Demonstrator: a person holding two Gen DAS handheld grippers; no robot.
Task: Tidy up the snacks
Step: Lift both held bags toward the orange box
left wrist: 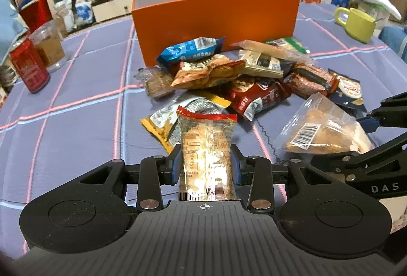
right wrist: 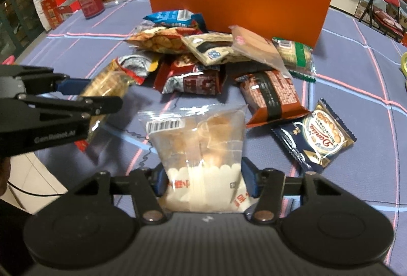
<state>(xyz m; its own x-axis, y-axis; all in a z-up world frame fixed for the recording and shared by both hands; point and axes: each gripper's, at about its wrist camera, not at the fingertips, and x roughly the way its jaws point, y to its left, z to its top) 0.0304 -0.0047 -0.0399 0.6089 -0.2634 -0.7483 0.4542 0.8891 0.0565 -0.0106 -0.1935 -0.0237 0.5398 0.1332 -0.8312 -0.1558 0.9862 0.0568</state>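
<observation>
Closest to the left camera: left gripper [left wrist: 206,159], jaws clamped tight on a red-edged packet [left wrist: 206,148], pads pressed to its two long sides. Sticks out ahead of the jaws, red crimp foremost, barcode end back toward the camera. Clear of the surface [left wrist: 76,97] or resting on it: cannot tell.

Closest to the right camera: right gripper [right wrist: 203,180], jaws partly closed, blue pads against both sides of a clear bag [right wrist: 201,138] of pale puffs. White printed end between the pads, rest of the bag stretched ahead of the jaws, barcode label at its far left corner.

Beyond both pairs of jaws: snack pile [left wrist: 229,77], loosely heaped on the purple checked cloth. Just past the left jaws, a yellow-edged silver pack [left wrist: 165,120], partly hidden behind the packet's tip. Right of the right jaws, a navy cookie pack [right wrist: 320,138]. Ahead and slightly right of them, a brown pack [right wrist: 272,97] with a black band, just beside the navy one.

Farther ahead, behind the pile: orange box [left wrist: 216,18], open-topped, pale inside, with a blue pack [left wrist: 188,49] up against its near wall. Far left of the left jaws, red can [left wrist: 29,67] and clear jar [left wrist: 49,46] side by side. Far right, yellow mug [left wrist: 358,21].
</observation>
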